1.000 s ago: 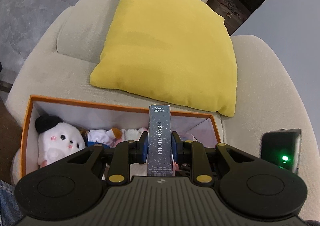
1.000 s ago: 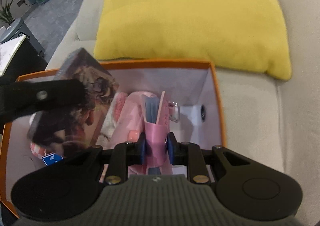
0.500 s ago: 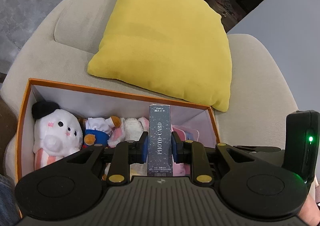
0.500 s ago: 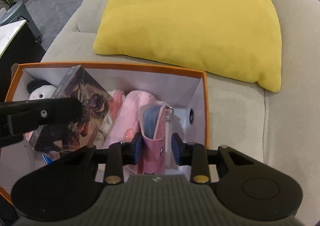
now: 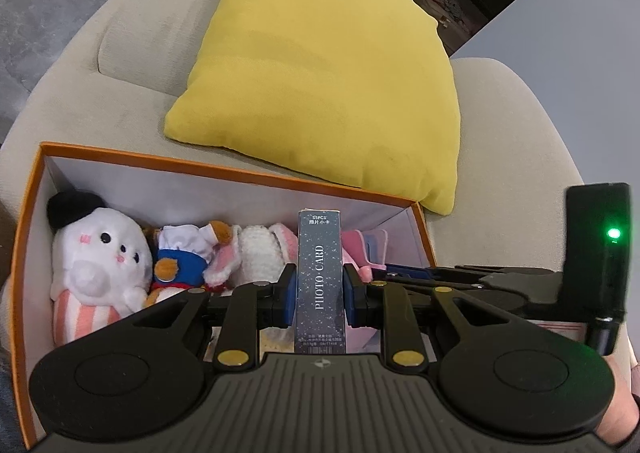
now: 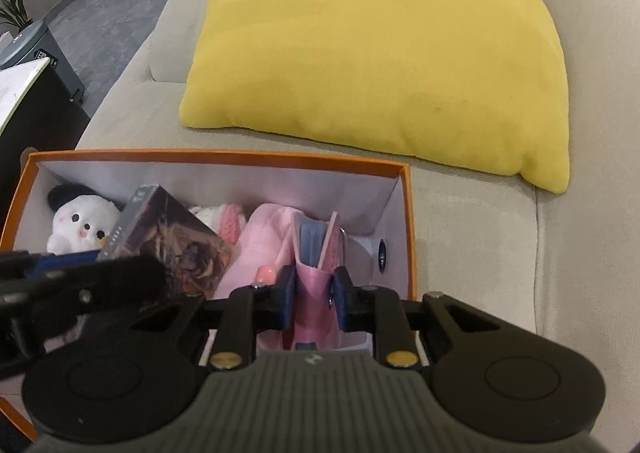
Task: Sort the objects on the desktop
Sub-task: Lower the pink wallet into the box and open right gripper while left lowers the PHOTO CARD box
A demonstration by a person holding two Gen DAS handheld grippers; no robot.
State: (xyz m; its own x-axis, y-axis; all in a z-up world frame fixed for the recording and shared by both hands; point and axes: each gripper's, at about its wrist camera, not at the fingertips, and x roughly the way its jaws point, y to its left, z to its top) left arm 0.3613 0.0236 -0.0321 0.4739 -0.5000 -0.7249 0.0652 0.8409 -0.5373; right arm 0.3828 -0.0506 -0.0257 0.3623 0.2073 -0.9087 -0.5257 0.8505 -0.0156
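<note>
My left gripper is shut on a tall dark "PHOTO CARD" box, held upright over the orange storage box. In the right wrist view the same card box tilts over the white plush, with the left gripper at the left edge. My right gripper is closing its jaws on a pink pouch with a blue lining; the pads press its sides. The pouch hangs over the right end of the orange box.
Inside the box lie a white plush with a black ear, a small doll in blue, a white-and-pink knitted toy and a pink cloth. A yellow cushion rests behind on the beige sofa.
The right gripper's jaws widened around the pink pouch, then pressed on it again. Both views now take in more of the orange box. The right gripper has come into the left view.
</note>
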